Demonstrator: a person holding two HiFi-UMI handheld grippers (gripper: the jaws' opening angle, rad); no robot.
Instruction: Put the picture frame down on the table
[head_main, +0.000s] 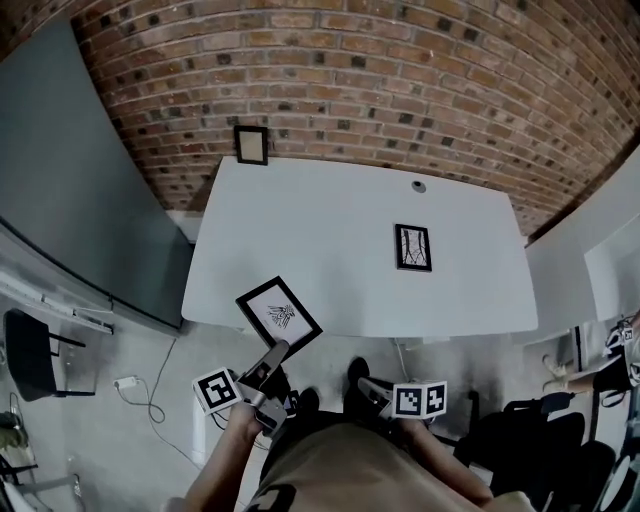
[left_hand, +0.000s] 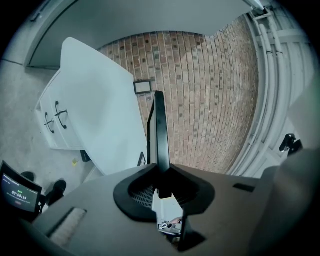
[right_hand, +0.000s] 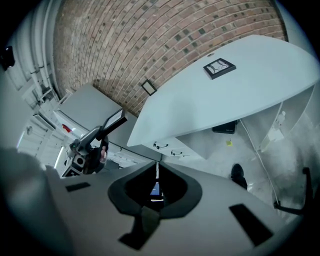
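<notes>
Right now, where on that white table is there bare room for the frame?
The table's left and middle are bare, between the held frame at the near edge and the frame by the wall. Only right of centre is taken, by a flat frame.

Picture frame in the left tongs: drawing too small to make out in the head view; edge-on in the left gripper view, face unseen, lower edge buried in the tongs.
Flat frame on the bench, beyond the right tongs: drawing too small to tell.
Wall frame, far beyond the left tongs: on the bench or behind it, unclear.
Screen, left of the left tongs: cut by the edge, print unreadable.
Person, right of the right tongs: cut off by the edge.
</notes>
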